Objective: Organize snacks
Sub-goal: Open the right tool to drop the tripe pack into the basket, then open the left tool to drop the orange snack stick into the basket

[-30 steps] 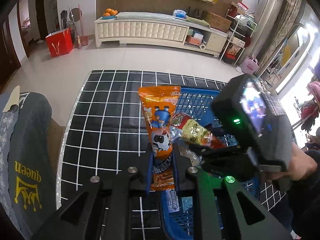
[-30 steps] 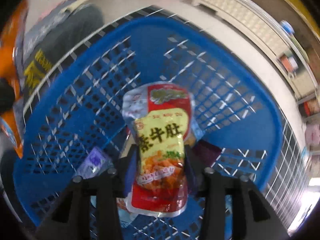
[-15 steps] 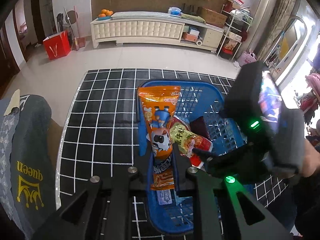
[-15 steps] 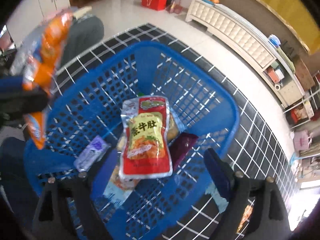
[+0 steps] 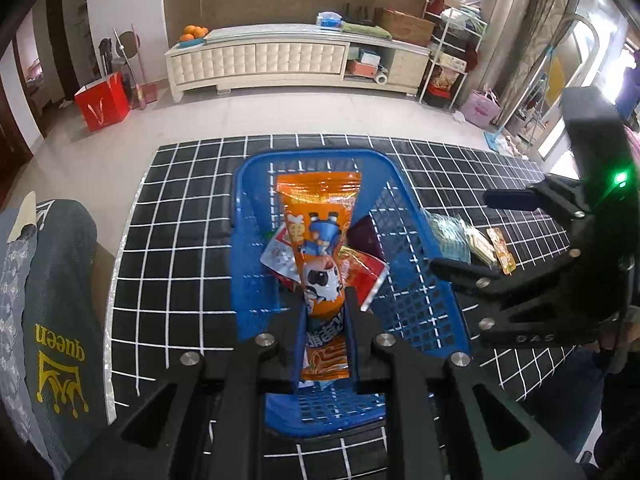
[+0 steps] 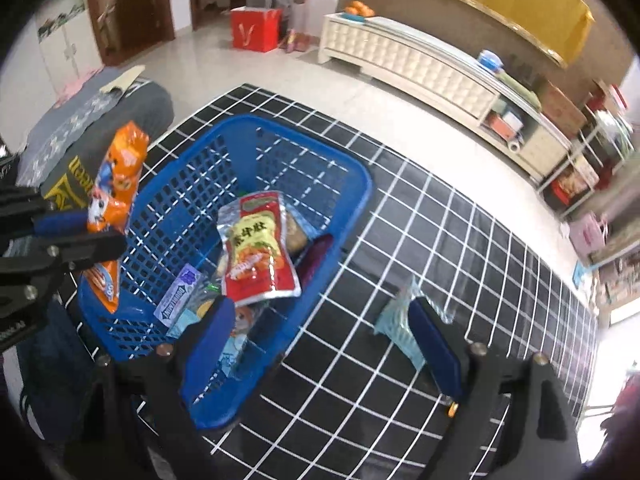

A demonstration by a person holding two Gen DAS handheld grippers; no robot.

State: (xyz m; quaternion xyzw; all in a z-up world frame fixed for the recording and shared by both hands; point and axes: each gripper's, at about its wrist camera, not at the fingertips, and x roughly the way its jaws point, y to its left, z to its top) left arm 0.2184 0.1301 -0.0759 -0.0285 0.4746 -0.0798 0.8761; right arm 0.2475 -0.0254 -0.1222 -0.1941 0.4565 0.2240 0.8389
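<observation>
Left hand-held gripper [image 5: 323, 312] clamps orange snack packet [image 5: 318, 232]; right [image 6: 320, 332] agape, empty.

Bright daylight from right, fisheye warp, dark corners, edge blur

Open from above: blue basket [image 6: 352, 200], rim unobstructed. Piled inside, red packet [image 6: 256, 248] uppermost. Bare gridded surface [image 6: 460, 240] toward far edge. Loose snacks [image 5: 468, 240] beside basket's right wall. Grey cushion [image 5: 52, 300] crowding left edge.
</observation>
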